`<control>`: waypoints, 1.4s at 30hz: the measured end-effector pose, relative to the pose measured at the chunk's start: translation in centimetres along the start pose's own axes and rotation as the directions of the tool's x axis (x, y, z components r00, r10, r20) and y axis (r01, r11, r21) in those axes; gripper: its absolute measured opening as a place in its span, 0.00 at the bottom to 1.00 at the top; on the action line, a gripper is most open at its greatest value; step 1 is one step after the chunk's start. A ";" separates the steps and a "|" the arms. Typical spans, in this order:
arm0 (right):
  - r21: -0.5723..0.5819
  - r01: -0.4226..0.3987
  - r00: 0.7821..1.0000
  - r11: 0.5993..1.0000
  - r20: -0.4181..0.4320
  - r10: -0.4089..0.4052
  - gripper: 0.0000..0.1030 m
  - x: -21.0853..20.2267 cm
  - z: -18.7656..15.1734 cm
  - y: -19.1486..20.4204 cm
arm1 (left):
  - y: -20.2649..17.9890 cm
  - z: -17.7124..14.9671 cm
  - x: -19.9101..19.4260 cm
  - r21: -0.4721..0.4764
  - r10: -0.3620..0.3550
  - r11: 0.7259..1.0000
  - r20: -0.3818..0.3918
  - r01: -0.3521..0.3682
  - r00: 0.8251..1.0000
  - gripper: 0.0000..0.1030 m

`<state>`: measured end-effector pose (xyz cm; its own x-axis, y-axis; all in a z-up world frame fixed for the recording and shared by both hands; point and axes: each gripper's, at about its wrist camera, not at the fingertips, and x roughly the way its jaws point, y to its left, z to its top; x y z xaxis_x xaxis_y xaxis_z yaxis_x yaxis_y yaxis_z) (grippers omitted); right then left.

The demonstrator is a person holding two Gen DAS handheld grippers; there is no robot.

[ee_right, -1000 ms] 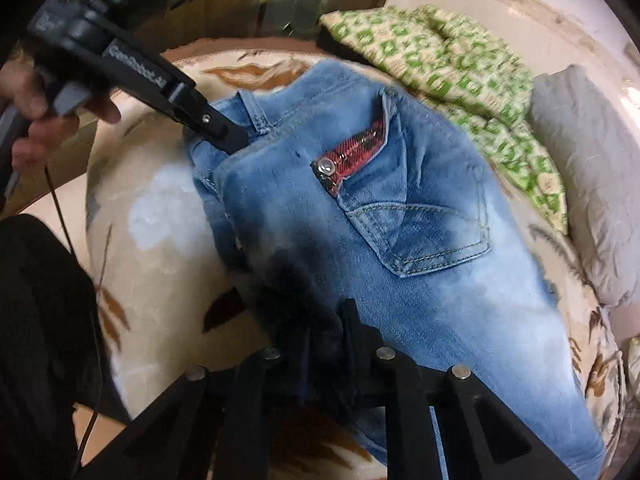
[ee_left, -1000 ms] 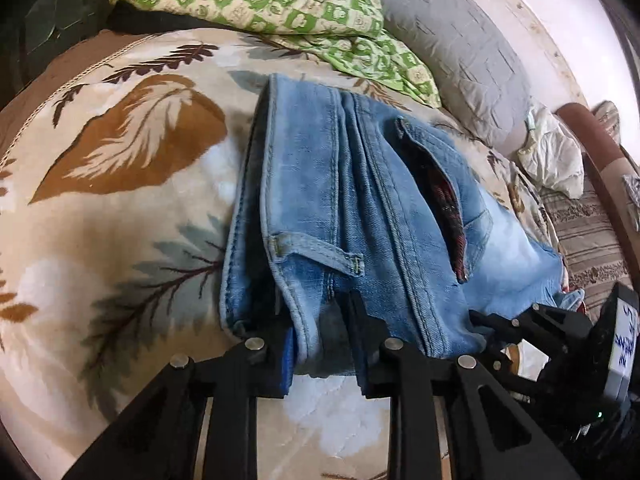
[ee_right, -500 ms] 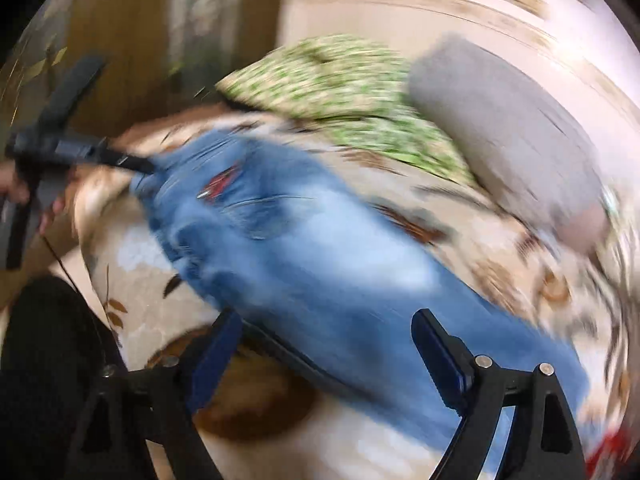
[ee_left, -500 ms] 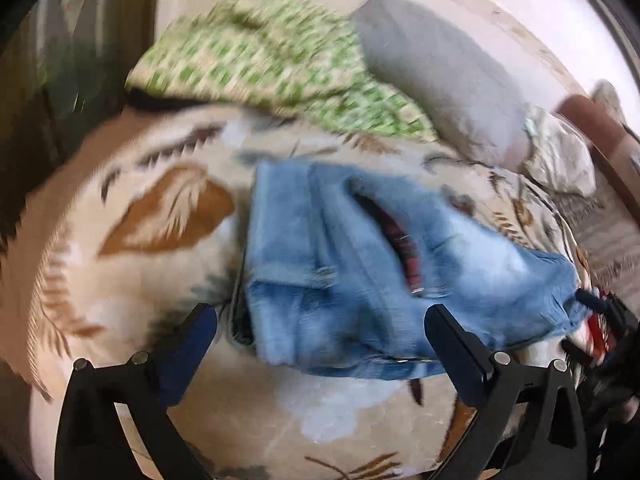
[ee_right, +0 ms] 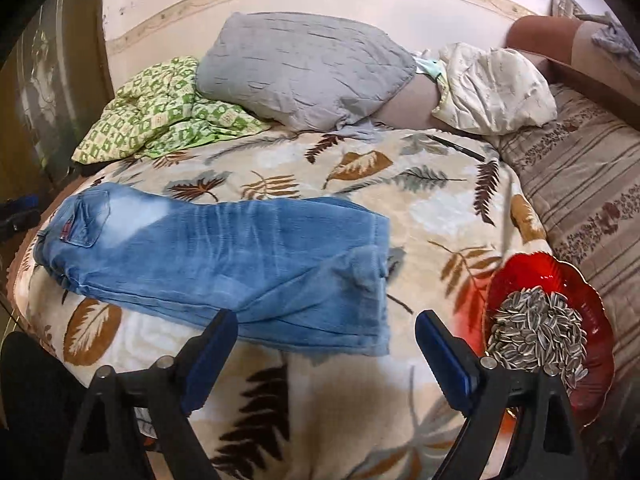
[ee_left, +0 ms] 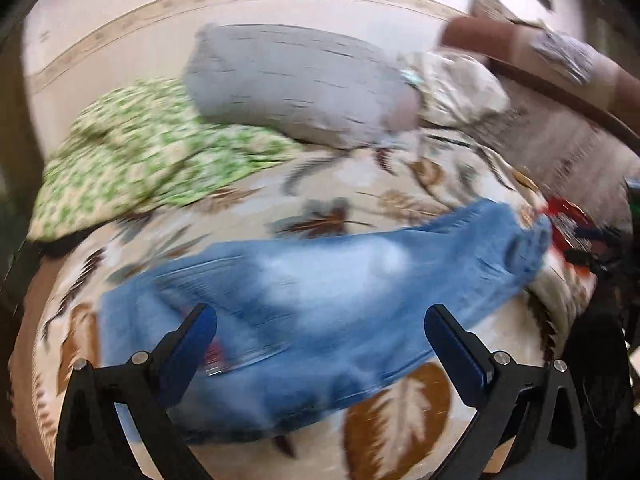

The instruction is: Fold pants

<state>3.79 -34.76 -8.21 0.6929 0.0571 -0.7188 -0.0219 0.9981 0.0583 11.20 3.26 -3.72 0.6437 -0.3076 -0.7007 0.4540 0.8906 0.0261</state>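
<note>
Light blue jeans [ee_right: 224,264] lie folded lengthwise on the leaf-patterned blanket [ee_right: 440,208], waist at the left, leg hems at the right. They also show, blurred, in the left wrist view [ee_left: 320,308]. My right gripper [ee_right: 326,340] is open and empty, above the near edge of the jeans close to the hems. My left gripper [ee_left: 320,336] is open and empty, over the jeans' middle. Neither touches the cloth.
A red bowl of sunflower seeds [ee_right: 548,336] sits at the blanket's right edge, close to my right gripper. A grey pillow [ee_right: 304,68], a green patterned cloth [ee_right: 160,112] and a cream bundle [ee_right: 492,88] lie at the back by the wall.
Both grippers let go of the waist end of the jeans, opened wide and pulled back. Both views swung right, toward the leg end.
</note>
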 end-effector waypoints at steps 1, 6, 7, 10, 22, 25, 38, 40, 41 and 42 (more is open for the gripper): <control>0.002 -0.007 1.000 1.000 -0.002 0.007 0.89 0.0 -0.1 -0.1 | -0.7 0.2 0.3 0.014 -0.017 1.000 -0.003 0.017 1.000 1.00; -0.032 -0.039 0.999 0.999 -0.004 0.039 0.89 0.7 0.9 1.0 | -1.2 0.1 0.3 -0.024 -0.021 0.999 -0.010 0.021 1.000 1.00; -0.046 -0.053 0.999 0.998 -0.002 0.053 0.89 0.9 1.3 1.5 | -0.8 -0.1 0.2 -0.053 -0.014 0.998 -0.011 0.013 1.000 1.00; -0.121 -0.128 0.992 0.984 -0.002 0.129 0.89 1.8 3.9 3.9 | 1.8 -1.7 -0.5 -0.201 0.033 0.979 -0.003 -0.033 0.999 1.00; -0.494 -0.462 0.884 0.737 -0.184 0.430 0.89 8.8 16.1 23.6 | 10.6 -10.8 -2.3 -0.631 0.223 0.750 -0.038 -0.197 0.974 1.00; -0.529 -0.540 0.838 0.654 -0.266 0.476 0.89 10.6 18.1 28.7 | 11.7 -12.6 -1.3 -0.738 0.193 0.657 -0.034 -0.155 0.981 1.00; -0.590 -0.680 0.733 0.434 -0.567 0.377 0.89 18.4 20.4 46.5 | 13.3 -16.9 0.8 -0.926 0.234 0.377 0.121 0.025 0.965 1.00; -0.590 -0.684 0.729 0.430 -0.576 0.369 0.89 19.0 20.5 47.9 | 12.3 -18.3 -0.2 -0.938 0.240 0.342 0.146 0.057 0.960 1.00; -0.590 -0.690 0.724 0.420 -0.582 0.371 0.89 19.2 20.5 48.4 | 12.0 -18.7 -0.4 -0.941 0.245 0.335 0.146 0.058 0.958 1.00; -0.595 -0.690 0.723 0.412 -0.582 0.371 0.89 19.2 20.5 48.6 | 11.7 -18.8 -0.4 -0.939 0.250 0.340 0.147 0.056 0.957 1.00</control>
<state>30.82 14.37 -4.97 0.0737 0.4264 -0.9015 -0.9158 0.3868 0.1081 4.66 20.10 -16.50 0.8204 -0.1208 -0.5588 -0.3883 0.5997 -0.6997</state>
